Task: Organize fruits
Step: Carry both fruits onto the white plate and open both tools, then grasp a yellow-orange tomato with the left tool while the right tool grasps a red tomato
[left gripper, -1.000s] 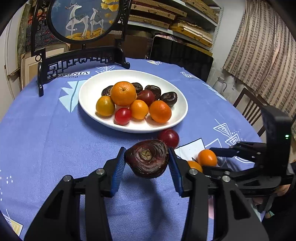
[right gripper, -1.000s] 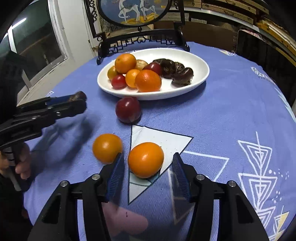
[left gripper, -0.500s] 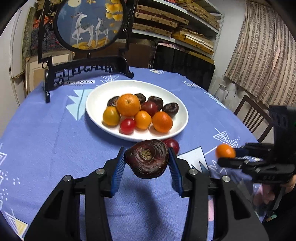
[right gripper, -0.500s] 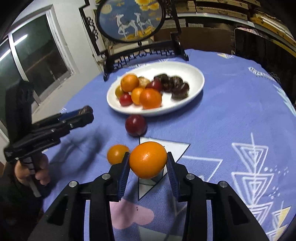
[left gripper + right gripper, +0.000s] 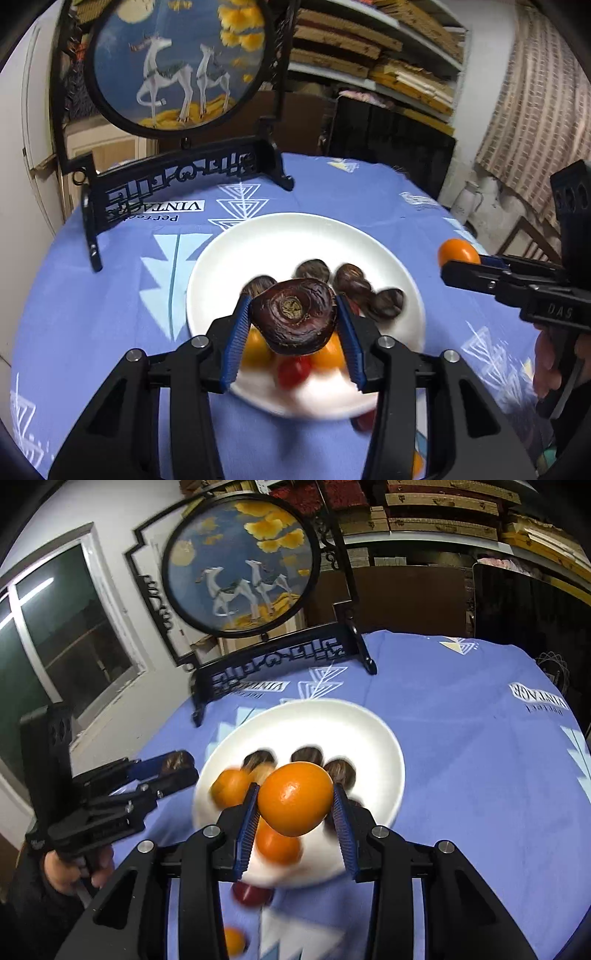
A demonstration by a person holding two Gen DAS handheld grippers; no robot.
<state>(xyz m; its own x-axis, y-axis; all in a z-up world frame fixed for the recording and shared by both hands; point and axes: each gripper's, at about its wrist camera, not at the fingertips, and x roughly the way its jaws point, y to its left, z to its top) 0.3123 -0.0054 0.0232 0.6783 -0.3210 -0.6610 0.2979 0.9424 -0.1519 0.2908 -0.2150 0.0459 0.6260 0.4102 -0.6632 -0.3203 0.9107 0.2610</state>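
Left wrist view: the left gripper [image 5: 293, 325] is clamped on a dark brown wrinkled fruit [image 5: 294, 316], held above the white plate [image 5: 280, 240] on the blue tabletop [image 5: 92, 314]. At the right edge, the right gripper [image 5: 460, 258] carries an orange [image 5: 457, 252].

Right wrist view: the right gripper [image 5: 293, 814] has just closed and pinches the orange [image 5: 295, 797] over the plate [image 5: 332, 723]. 1 red fruit [image 5: 251, 893] and 1 small orange fruit [image 5: 232, 941] lie on the tabletop [image 5: 480, 775] near the plate. The left gripper [image 5: 173, 768] is at left.

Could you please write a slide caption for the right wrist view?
Right gripper holds an orange above the white plate of fruit.
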